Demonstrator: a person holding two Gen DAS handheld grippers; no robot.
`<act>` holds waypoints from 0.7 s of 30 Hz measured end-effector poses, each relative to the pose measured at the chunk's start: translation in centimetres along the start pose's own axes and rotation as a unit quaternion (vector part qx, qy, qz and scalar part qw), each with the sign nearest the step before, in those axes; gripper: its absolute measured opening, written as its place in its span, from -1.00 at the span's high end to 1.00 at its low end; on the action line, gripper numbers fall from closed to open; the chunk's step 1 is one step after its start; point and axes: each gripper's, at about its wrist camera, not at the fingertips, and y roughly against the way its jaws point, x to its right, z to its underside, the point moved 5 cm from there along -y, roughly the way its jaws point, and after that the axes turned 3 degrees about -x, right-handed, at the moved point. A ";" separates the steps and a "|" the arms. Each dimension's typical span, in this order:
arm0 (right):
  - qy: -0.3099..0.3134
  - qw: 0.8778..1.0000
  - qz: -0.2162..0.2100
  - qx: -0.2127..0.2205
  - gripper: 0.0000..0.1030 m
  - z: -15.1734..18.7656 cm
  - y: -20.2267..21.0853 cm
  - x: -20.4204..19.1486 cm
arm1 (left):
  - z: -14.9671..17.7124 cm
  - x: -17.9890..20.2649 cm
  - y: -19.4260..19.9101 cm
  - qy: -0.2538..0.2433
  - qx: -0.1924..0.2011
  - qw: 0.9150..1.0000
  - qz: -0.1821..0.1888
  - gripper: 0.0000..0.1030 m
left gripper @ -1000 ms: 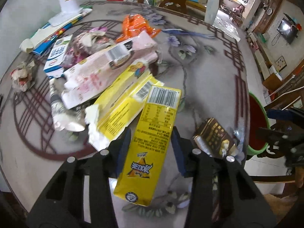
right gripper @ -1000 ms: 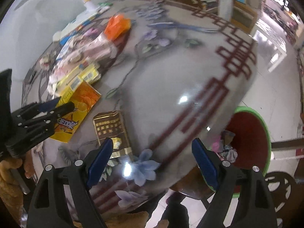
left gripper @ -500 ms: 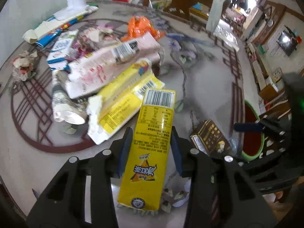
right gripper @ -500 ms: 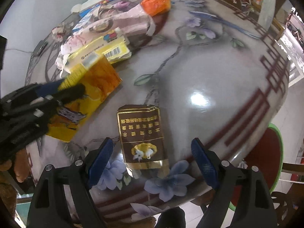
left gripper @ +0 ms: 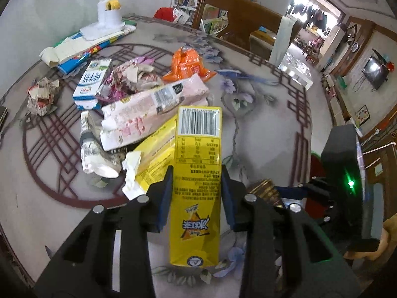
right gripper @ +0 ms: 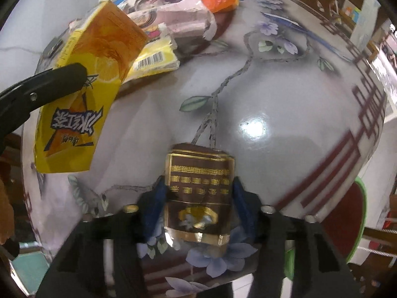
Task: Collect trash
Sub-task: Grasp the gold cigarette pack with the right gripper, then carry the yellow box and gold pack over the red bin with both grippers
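Observation:
My left gripper (left gripper: 196, 186) is shut on a yellow drink carton (left gripper: 197, 171) and holds it above the round table; the carton also shows in the right wrist view (right gripper: 82, 94), lifted at the left. My right gripper (right gripper: 198, 193) is shut on a brown and gold cigarette pack (right gripper: 199, 193) at the table's near edge. The pack peeks out in the left wrist view (left gripper: 264, 190) beside the right gripper's body. A red bin with a green rim (right gripper: 347, 223) stands on the floor below the table's right edge.
A heap of trash lies on the table: a pink packet (left gripper: 153, 109), a yellow packet (left gripper: 156, 154), an orange bag (left gripper: 186, 62), a milk carton (left gripper: 91, 84), crumpled paper (left gripper: 41, 96) and a crushed bottle (left gripper: 94, 151). Toothpaste boxes and a white holder (left gripper: 106, 22) lie at the far left.
My right gripper moved in over the cigarette pack and closed on it. My left gripper lifted the yellow carton higher off the table.

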 end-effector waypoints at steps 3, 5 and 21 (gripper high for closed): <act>0.003 1.000 0.007 0.005 0.07 -0.1 0.1 0.2 | 0.8 -0.5 -1.1 0.009 -0.016 1.000 -0.007 0.33; -0.005 1.000 0.006 0.007 0.07 -0.2 0.3 0.7 | 1.2 -0.8 -1.9 0.013 -0.028 0.999 -0.008 0.33; -0.051 0.998 -0.002 0.036 0.11 -0.6 2.8 3.1 | 1.0 -0.4 -2.4 0.016 -0.029 0.999 -0.014 0.33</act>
